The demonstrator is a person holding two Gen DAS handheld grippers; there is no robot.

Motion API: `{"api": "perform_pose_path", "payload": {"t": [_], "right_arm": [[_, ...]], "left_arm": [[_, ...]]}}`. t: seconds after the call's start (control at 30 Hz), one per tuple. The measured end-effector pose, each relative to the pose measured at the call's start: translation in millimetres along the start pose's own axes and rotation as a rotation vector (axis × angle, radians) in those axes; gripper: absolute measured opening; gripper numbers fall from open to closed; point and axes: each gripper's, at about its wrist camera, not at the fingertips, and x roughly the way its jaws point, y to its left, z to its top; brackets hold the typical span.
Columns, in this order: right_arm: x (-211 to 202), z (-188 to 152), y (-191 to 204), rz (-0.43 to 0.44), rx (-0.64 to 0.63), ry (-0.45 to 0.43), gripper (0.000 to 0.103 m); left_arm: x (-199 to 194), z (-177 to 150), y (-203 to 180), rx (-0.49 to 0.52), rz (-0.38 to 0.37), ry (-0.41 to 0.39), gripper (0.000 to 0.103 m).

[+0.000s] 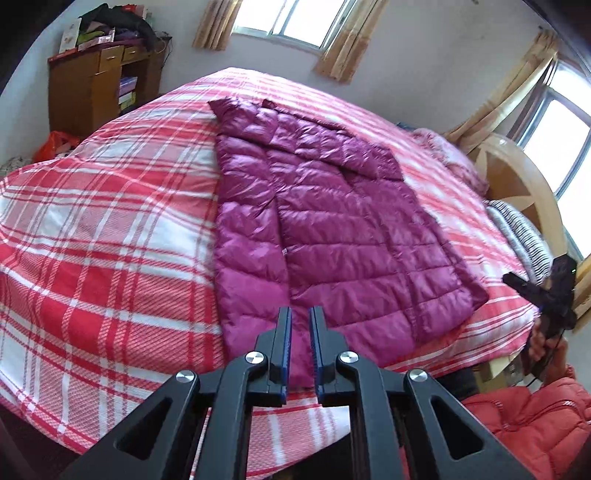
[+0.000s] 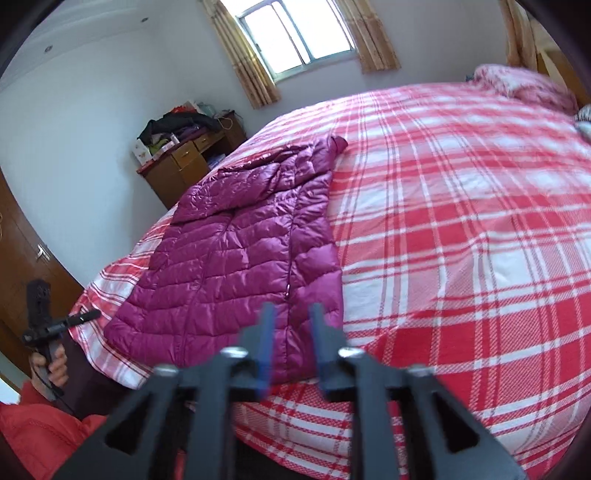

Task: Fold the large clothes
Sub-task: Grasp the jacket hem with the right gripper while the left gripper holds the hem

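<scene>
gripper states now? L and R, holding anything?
left gripper: shut, holding nothing; purple down jacket lies flat beyond its fingers.
right gripper: open, empty, above the jacket hem.

the left wrist view looks from above the bed's near edge, tilted down over the left hand-held gripper (image 1: 300, 314), whose fingers rise from 6 o'clock. the purple jacket (image 1: 325, 229) fills the middle, close ahead, running toward 12 o'clock. the right hand-held gripper (image 1: 517, 280) shows at 3 o'clock.

the right wrist view looks from the same bed edge, further along it, also tilted down; the purple jacket (image 2: 240, 243) lies toward 10 o'clock and bare plaid bedspread (image 2: 461, 240) fills 3 o'clock. the left hand-held gripper (image 2: 88, 315) shows at 8 o'clock.

both views share the jacket, the bedspread, the wooden cabinet (image 1: 88, 85) (image 2: 184, 162) and a curtained window (image 1: 288, 22) (image 2: 295, 37).
</scene>
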Motion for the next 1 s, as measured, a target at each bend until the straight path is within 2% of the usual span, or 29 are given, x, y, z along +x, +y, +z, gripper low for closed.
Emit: {"api": "perform_pose_path", "payload": {"t": [0.03, 0.07, 0.23, 0.33, 0.43, 0.5, 0.63, 0.87, 1.0], "right_arm": [[-1.4, -1.1, -1.4, 0.008, 0.004, -0.027, 0.086], [-2.0, -2.0, -2.0, 0.013, 0.001, -0.044, 0.087], [15.4, -7.9, -6.8, -0.009, -0.005, -0.005, 0.086], [29.2, -12.6, -11.0, -0.011, 0.007, 0.031, 0.084], [39.6, -17.3, -11.5, -0.005, 0.002, 0.056, 0.084], [45.7, -21.6, -10.0, -0.002, -0.010, 0.077, 0.084], [53.2, -29.4, -7.3, -0.013, -0.041, 0.113, 0.084], [54.4, -31.4, -8.1, -0.012, -0.039, 0.116, 0.084], [54.3, -30.7, -6.3, -0.011, -0.037, 0.114, 0.084]], "left_arm": [[1.0, -0.3, 2.4, -0.003, 0.012, 0.010, 0.010], [-0.3, -2.7, 4.7, -0.005, 0.011, 0.014, 0.010], [5.7, -7.7, 10.9, -0.012, 0.009, 0.031, 0.010], [13.8, -8.6, 10.6, -0.008, 0.049, 0.080, 0.010], [11.7, -9.5, 13.3, -0.008, 0.072, 0.064, 0.010], [10.8, -10.6, 15.7, -0.018, 0.056, 0.058, 0.011], [25.3, -17.2, 22.1, -0.064, 0.037, 0.102, 0.015], [27.1, -23.1, 12.7, 0.030, 0.065, 0.066, 0.015], [11.0, -18.0, 15.2, 0.011, -0.006, 0.044, 0.016]]}}
